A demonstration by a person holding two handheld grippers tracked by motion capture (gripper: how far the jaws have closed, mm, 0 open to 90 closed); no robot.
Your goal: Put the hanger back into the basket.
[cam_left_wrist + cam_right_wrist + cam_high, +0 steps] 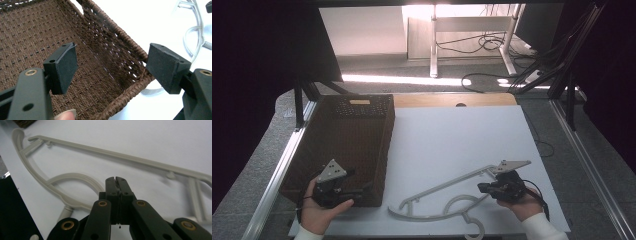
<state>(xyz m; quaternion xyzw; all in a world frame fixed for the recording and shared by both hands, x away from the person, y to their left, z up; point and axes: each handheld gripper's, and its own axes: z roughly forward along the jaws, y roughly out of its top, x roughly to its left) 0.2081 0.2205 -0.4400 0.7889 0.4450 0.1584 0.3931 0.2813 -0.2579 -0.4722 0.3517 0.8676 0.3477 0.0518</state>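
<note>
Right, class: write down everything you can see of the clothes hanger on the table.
The clothes hanger is pale grey-white and looks like moulded plastic, with a long straight bar, a curved shoulder piece, an inner arch and a hook at the table's near edge. It lies flat on the white table, right of the brown woven basket and apart from it. The right gripper is at its right end, jaws shut; whether it touches is unclear.
</note>
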